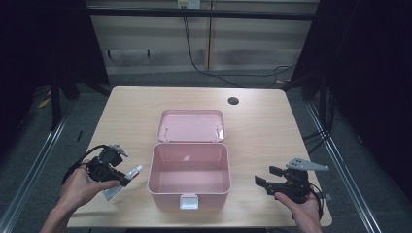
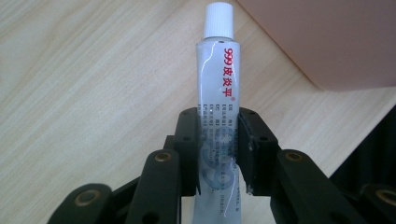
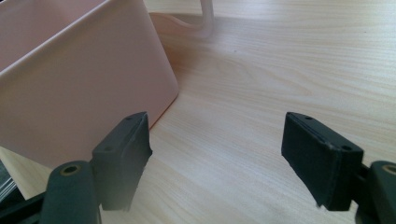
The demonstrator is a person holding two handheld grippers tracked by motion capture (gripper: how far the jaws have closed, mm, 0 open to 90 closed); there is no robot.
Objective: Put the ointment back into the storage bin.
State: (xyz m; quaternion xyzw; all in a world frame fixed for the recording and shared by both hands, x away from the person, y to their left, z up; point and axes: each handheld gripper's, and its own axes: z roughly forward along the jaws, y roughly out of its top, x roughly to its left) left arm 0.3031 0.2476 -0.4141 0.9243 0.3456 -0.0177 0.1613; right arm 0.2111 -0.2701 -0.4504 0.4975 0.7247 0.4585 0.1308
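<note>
Work: L gripper (image 1: pixel 127 180) has a silver squeeze tube w/ white screw cap and red print (image 2: pixel 218 112), apparently headed for the open pink plastic box w/ white front latch (image 1: pixel 188 171).
Tube pos: just L of the box, near the table's front-left; looks lifted off the top, though contact can't be ruled out from the high view. Cap end points toward the box wall.
L fingers: pinching the tube's lower half, pads flat on both sides, cap end sticking out well past the tips.
R gripper (image 1: pixel 265 183): jaws spread wide, nothing between them; hovers R of the box, near its front-right corner.
Risk 1: soft tube, hard pinch – could crease or squeeze paste toward the cap.
Risk 2: long free end may pivot in the pads if it clips the box rim (image 1: pixel 150 165) on the way over; grip sits low, so leverage is poor.
Risk 3: too low a carry = cap hits the L wall, nudges the light box.
Around: pink hinged lid (image 1: pixel 190 125) lying open flat behind the box; light wood-grain table (image 1: pixel 131 111) w/ dark round cable hole (image 1: pixel 233 101) at far R.
In the way: only the box's near L wall; inside looks empty, R side clear.
</note>
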